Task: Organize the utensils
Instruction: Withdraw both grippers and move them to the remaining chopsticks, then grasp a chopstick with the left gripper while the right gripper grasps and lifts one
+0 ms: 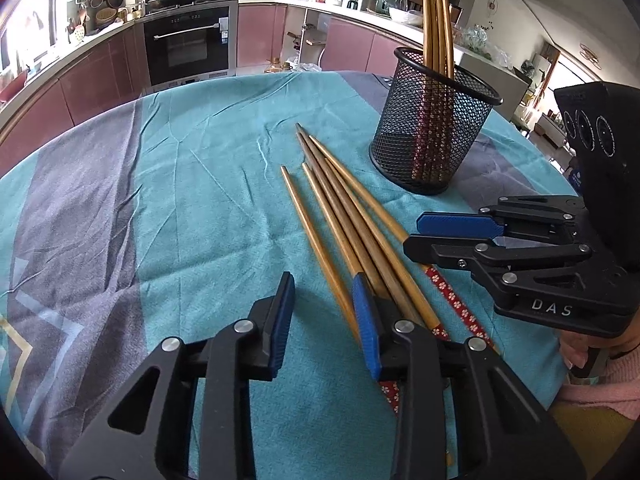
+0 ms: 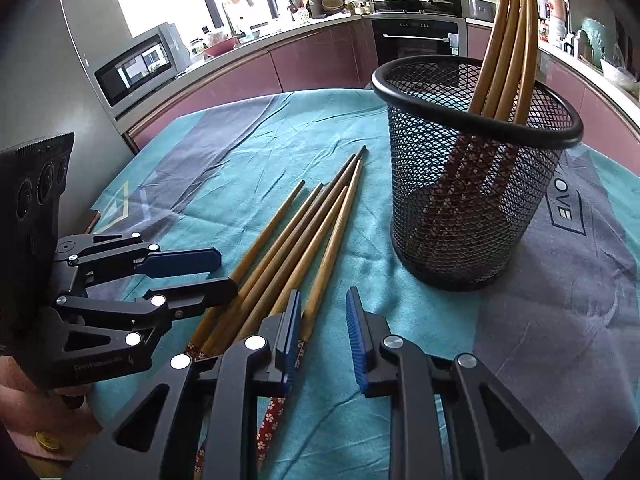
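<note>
Several wooden chopsticks (image 1: pixel 340 216) with red flowered handles lie in a fan on the teal tablecloth (image 1: pixel 200 184); they also show in the right wrist view (image 2: pixel 296 240). A black mesh holder (image 1: pixel 434 120) stands upright behind them with several chopsticks (image 1: pixel 438 20) standing in it, tips up; it also shows in the right wrist view (image 2: pixel 476 176). My left gripper (image 1: pixel 324 320) is open and empty, low over the chopsticks' handle ends. My right gripper (image 2: pixel 324 332) is open and empty beside them, and also shows in the left wrist view (image 1: pixel 416 232).
The table's cloth has grey patches (image 2: pixel 560 300) and wrinkles. Beyond the table's far edge are pink kitchen cabinets (image 1: pixel 260 36), a built-in oven (image 1: pixel 188 44) and cluttered counters. A microwave (image 2: pixel 136 64) stands at the left in the right wrist view.
</note>
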Demonstrator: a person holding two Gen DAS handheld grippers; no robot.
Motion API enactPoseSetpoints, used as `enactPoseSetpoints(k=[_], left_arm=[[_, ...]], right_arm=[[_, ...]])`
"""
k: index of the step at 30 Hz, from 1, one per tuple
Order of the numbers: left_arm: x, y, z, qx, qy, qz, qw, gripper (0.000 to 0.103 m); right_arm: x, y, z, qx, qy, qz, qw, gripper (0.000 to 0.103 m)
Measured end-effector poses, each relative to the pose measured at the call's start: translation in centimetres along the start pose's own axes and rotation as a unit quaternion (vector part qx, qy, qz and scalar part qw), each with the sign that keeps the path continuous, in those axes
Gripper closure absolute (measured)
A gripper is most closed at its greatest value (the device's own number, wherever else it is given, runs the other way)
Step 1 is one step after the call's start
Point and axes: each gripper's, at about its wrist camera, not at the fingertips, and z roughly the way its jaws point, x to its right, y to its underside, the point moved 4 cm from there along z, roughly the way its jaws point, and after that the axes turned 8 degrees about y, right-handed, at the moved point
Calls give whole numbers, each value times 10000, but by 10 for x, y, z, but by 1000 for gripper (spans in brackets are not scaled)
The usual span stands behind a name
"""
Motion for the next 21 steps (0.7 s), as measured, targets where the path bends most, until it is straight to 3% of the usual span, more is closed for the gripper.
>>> enactPoseSetpoints(k=[5,13,17,21], left_arm=[[-1,-3,4,-27,-58,40,10000,73],[-7,-13,12,-9,-206,-76,9998,86],[-10,-13,12,43,-209,-216,9995,90],[-14,-12,11,79,-184,-388,9990,95]], right_arm=[[-3,-4,4,-25,114,-59,9999,82],[-7,-19,18,62,254,-2,9997,82],[-3,-19,19,94,274,102,9995,93],[4,-18,17,108,160,306,9993,96]])
